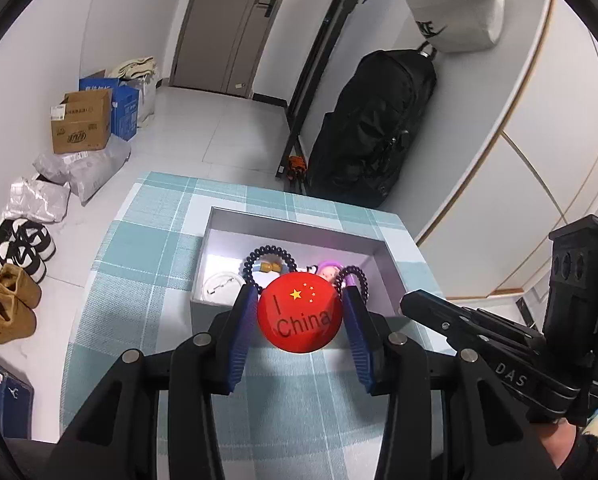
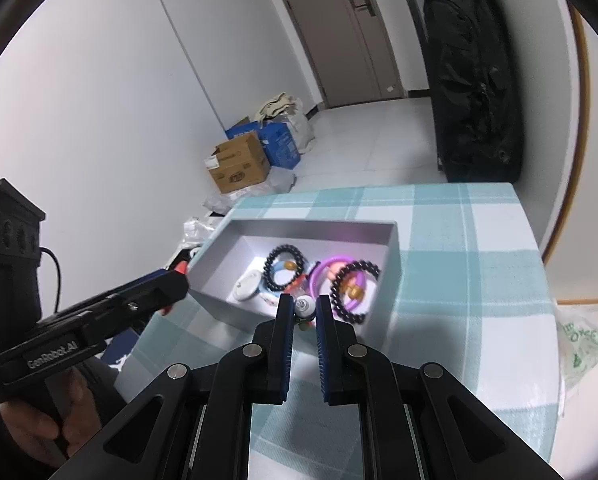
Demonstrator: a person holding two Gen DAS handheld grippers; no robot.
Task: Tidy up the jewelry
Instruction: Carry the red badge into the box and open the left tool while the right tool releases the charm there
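Observation:
In the left wrist view my left gripper (image 1: 299,300) is shut on a round red badge (image 1: 299,316) with a flag and "I China" on it, held just before the near wall of a grey open box (image 1: 291,220). The box holds dark bead bracelets (image 1: 269,256), a white badge (image 1: 222,287) and a pink charm (image 1: 328,270). In the right wrist view my right gripper (image 2: 304,306) is shut on a small white round charm (image 2: 304,305) over the box's (image 2: 299,226) near edge, beside bead bracelets (image 2: 355,280) and a purple ring (image 2: 319,276). The left gripper (image 2: 175,280) shows at the left there.
The box sits on a table with a teal checked cloth (image 1: 147,264). Shoes (image 1: 9,304), cardboard boxes (image 1: 83,120) and plastic parcels (image 1: 83,168) lie on the floor at left. A black bag (image 1: 375,128) leans on the wall behind the table. A plastic bag (image 2: 583,344) lies right.

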